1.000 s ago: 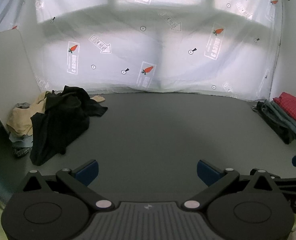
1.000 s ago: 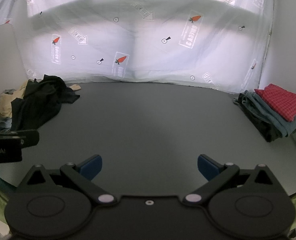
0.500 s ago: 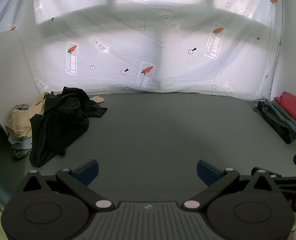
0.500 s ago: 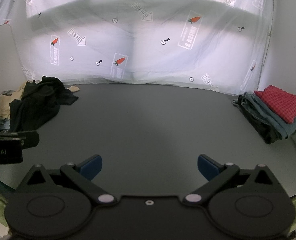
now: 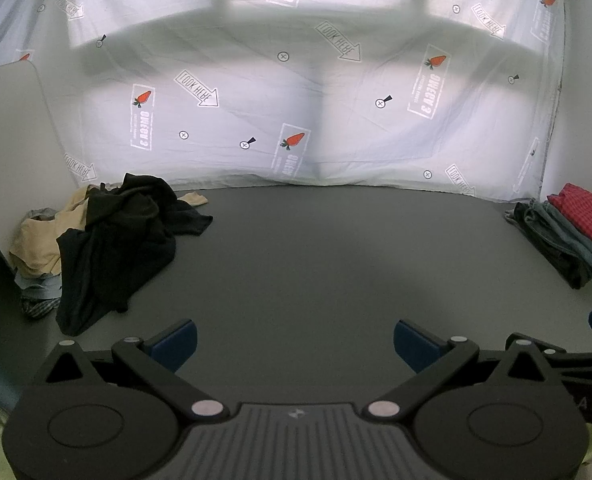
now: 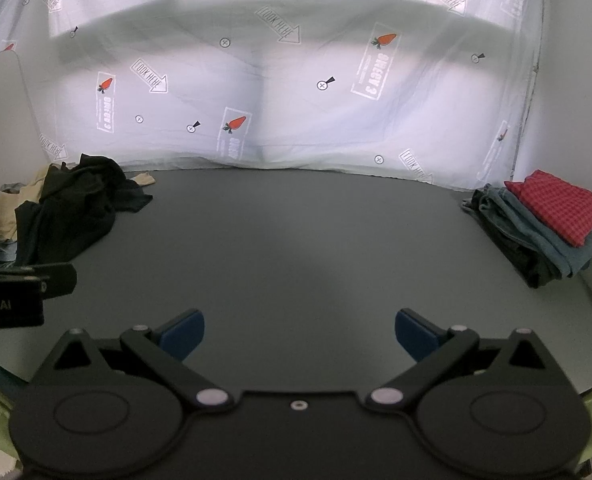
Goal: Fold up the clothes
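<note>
Hovering above dark grey tabletop [image 5: 296, 264]: left gripper [image 5: 294, 340] and right gripper [image 6: 299, 330], jaws of both spread wide, nothing between them. Unfolded heap at far left of tabletop: black garment [image 5: 115, 240] draped over beige garment [image 5: 39, 240]. Folded stack at far right edge: red checked garment [image 6: 556, 208] atop blue-grey denim [image 6: 544, 240]. Printed white sheet [image 5: 296, 100] hanging behind.

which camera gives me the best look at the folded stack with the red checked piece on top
The right wrist view: the folded stack sits whole, red checked piece fully visible. In the left wrist view the stack lies against the right frame edge, partly cut off.
</note>
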The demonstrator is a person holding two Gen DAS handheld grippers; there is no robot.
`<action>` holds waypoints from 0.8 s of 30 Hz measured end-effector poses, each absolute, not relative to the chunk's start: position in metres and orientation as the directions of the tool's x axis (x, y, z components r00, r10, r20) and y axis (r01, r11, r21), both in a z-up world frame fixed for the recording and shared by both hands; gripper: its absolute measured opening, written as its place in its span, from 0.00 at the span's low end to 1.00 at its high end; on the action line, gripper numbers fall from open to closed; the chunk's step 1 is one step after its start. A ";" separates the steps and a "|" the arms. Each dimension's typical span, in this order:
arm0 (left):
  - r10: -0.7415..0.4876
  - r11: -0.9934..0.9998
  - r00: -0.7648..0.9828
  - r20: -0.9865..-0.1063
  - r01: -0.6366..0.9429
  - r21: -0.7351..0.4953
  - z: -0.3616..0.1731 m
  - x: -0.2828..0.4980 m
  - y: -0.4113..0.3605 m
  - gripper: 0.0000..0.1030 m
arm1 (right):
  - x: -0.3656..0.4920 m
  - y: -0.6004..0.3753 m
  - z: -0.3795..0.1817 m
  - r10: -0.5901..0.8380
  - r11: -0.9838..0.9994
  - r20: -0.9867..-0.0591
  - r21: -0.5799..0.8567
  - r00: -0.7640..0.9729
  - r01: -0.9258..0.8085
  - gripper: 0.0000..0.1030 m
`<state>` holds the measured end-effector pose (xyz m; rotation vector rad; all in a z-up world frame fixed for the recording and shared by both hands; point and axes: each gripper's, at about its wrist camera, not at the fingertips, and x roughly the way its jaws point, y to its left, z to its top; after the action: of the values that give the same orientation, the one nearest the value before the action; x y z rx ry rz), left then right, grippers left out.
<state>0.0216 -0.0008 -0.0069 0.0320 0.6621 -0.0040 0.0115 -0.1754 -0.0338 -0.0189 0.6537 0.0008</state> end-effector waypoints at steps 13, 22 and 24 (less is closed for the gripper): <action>0.007 0.999 0.792 -0.611 0.021 0.038 -0.004 0.021 -0.004 1.00 | 0.008 -0.175 -0.033 -0.003 1.000 -0.598 -0.011 0.802 -0.005 1.00; 0.005 0.999 0.788 -0.615 0.028 0.044 -0.005 0.020 -0.010 1.00 | 0.006 -0.182 -0.034 0.010 1.000 -0.596 0.016 0.803 -0.001 1.00; 0.004 0.998 0.785 -0.619 0.031 0.046 -0.005 0.020 -0.014 1.00 | 0.006 -0.185 -0.034 0.012 1.000 -0.596 0.022 0.803 0.002 1.00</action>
<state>0.0203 -0.0138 -0.0051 0.0545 0.6675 -0.0142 0.0061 -0.1846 -0.0339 0.0215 0.6391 0.0054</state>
